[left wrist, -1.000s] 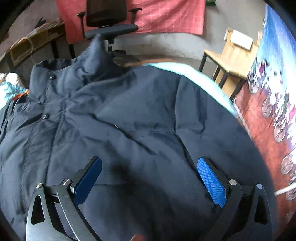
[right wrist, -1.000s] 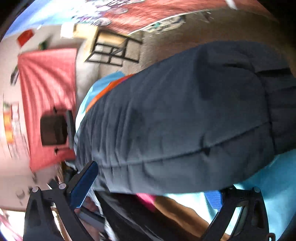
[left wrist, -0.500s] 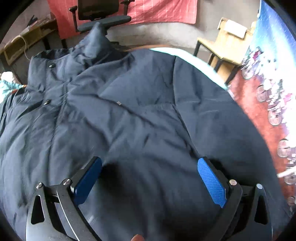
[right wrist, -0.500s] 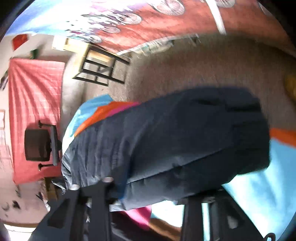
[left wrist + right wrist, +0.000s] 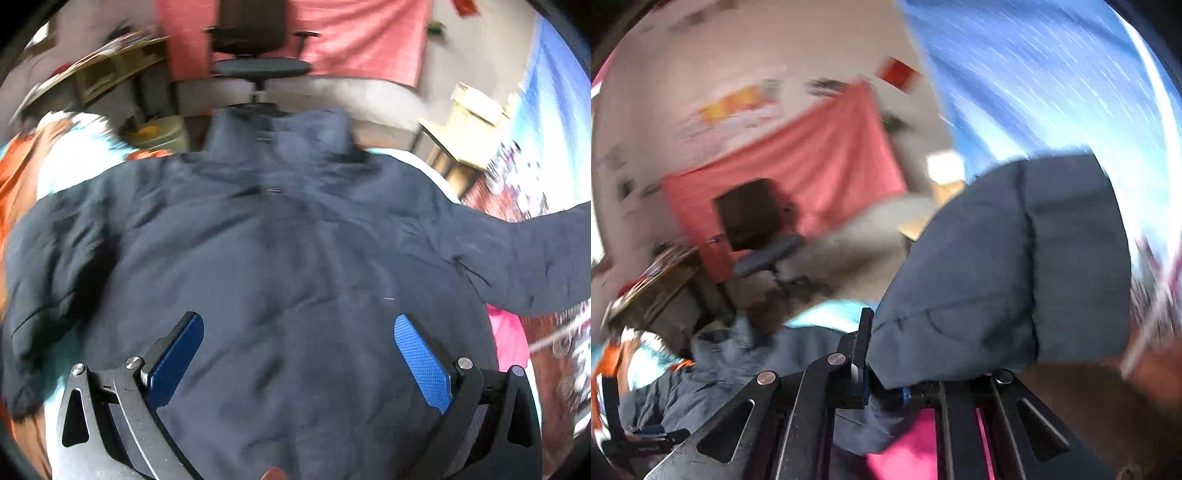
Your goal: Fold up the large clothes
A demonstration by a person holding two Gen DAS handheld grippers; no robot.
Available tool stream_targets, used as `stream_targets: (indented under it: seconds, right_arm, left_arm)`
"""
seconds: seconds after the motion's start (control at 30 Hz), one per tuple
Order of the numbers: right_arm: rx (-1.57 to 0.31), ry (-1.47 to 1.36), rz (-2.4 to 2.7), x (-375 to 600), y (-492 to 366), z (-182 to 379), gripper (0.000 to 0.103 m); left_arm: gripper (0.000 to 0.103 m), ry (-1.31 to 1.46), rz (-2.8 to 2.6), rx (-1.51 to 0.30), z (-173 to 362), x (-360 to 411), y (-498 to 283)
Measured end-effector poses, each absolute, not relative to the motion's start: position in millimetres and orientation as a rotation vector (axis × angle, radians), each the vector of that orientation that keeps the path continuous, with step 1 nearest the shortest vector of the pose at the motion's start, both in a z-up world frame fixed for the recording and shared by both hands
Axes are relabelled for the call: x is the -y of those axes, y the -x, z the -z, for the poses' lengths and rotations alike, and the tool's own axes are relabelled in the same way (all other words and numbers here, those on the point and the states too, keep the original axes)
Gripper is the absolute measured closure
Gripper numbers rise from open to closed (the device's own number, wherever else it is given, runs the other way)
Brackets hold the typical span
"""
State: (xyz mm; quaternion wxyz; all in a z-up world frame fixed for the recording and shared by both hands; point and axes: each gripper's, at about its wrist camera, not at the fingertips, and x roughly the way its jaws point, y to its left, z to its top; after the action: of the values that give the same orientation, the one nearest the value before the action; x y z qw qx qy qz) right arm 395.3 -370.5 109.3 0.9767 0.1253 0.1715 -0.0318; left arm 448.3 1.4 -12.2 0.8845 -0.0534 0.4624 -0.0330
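Observation:
A dark navy padded jacket lies spread front-up on a colourful cloth, collar at the far end. My left gripper is open and empty, hovering over the jacket's lower body with blue pads wide apart. The jacket's right sleeve is lifted off to the right. In the right wrist view my right gripper is shut on that sleeve, whose cuff end stands up in front of the camera. The right finger is hidden by the fabric.
A black office chair and a red wall hanging stand beyond the collar. A wooden side table is at the far right, a shelf at the far left. Pink cloth shows under the sleeve.
My right gripper closed on the sleeve and lifted it up and away from the cloth. My left gripper drew back and swung toward the jacket's middle, still open.

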Motion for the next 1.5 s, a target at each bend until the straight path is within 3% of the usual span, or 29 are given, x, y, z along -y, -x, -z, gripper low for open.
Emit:
stream_targets:
  seconds: [0.23, 0.53, 0.67, 0.7, 0.73, 0.77, 0.8, 0.83, 0.97, 1.2, 1.27, 1.3, 1.33, 1.43, 1.5]
  right_arm:
    - [-0.271, 0.043, -0.210, 212, -398, -126, 0.092]
    - [-0.520, 0.174, -0.449, 64, -447, -55, 0.091]
    - [-0.627, 0.265, -0.494, 23, -448, -20, 0.084]
    - [-0.671, 0.297, -0.519, 11, -452, -7, 0.071]
    - [-0.706, 0.325, -0.535, 3, -452, 1, 0.050]
    - [-0.731, 0.346, -0.545, 1, -452, 8, 0.038]
    - [-0.756, 0.362, -0.566, -3, -453, 17, 0.019]
    - [-0.770, 0.364, -0.589, -1, -453, 22, 0.014]
    - [-0.828, 0.396, -0.665, 26, -442, 34, 0.014]
    - [-0.722, 0.228, -0.516, 143, -434, 26, 0.014]
    - [-0.725, 0.137, -0.403, 177, -457, 23, 0.027]
    - [-0.744, 0.074, -0.359, 196, -471, 23, 0.047]
    - [-0.767, 0.021, -0.319, 212, -485, 24, 0.060]
    - [-0.799, -0.073, -0.196, 250, -520, 28, 0.079]
    - [-0.804, -0.091, -0.144, 265, -539, 35, 0.081]
  left_arm:
    - [0.002, 0.275, -0.069, -0.878, -25, -91, -416]
    - [0.002, 0.392, -0.245, -0.752, -40, -161, -396]
    - [0.001, 0.405, -0.258, -0.761, -29, -174, -398]
    - [0.001, 0.404, -0.258, -0.767, -26, -174, -399]
    - [0.001, 0.405, -0.255, -0.770, -23, -175, -400]
    - [0.001, 0.407, -0.248, -0.772, -20, -174, -402]
    - [0.001, 0.407, -0.240, -0.773, -17, -174, -403]
    - [0.001, 0.406, -0.230, -0.772, -15, -171, -404]
    - [0.001, 0.380, -0.169, -0.767, -7, -161, -409]
    - [0.001, 0.174, -0.085, -0.846, 35, -106, -429]
    - [0.001, 0.079, -0.148, -0.904, 50, -89, -439]
    - [0.001, 0.035, -0.184, -0.936, 58, -83, -443]
    - [0.001, -0.007, -0.215, -0.969, 68, -78, -448]
    - [0.001, -0.041, -0.229, -1.013, 88, -74, -454]
    - [0.001, -0.036, -0.225, -1.012, 96, -78, -453]
